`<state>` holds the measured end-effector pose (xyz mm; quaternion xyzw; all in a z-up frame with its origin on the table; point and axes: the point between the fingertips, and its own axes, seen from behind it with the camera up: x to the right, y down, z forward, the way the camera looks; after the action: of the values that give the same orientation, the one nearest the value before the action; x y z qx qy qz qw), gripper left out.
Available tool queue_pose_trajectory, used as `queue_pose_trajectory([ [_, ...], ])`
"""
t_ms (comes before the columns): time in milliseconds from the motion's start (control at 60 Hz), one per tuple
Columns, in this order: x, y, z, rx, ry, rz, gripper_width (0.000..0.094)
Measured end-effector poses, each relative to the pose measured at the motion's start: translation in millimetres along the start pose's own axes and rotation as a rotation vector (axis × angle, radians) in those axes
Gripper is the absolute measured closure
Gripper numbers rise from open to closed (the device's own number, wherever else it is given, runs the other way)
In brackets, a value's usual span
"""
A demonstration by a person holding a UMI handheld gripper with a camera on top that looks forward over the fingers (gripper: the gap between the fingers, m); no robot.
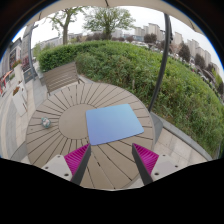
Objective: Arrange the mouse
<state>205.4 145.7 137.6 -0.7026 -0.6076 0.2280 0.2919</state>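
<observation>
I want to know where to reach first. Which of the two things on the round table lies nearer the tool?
The blue mouse pad, just ahead of the open tool; the small grey mouse lies apart by the table's edge.

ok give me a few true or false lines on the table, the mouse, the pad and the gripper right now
1. The blue mouse pad lies on the round wooden table. True.
2. The mouse sits on the pad. False: it rests on the bare wood, apart from it.
3. The gripper grips the mouse. False: its fingers are open and empty.
4. A wooden chair stands beyond the table. True.
5. The table is indoors. False: a hedge grows behind it.
</observation>
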Motion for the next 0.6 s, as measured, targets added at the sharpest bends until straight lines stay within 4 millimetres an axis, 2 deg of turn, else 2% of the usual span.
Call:
queue_pose_trajectory([
  [50, -3.8, 2.5, 3.0, 0.001, 0.001, -0.013, 0.0087],
  [317, -65.0, 14.1, 11.8, -0.023, -0.025, -0.048, 0.0086],
  [433, -105.7, 16.3, 15.9, -0.031, -0.036, -0.057, 0.0085],
  [600, -180.4, 14.6, 19.6, -0.025, -0.05, -0.059, 0.0086],
])
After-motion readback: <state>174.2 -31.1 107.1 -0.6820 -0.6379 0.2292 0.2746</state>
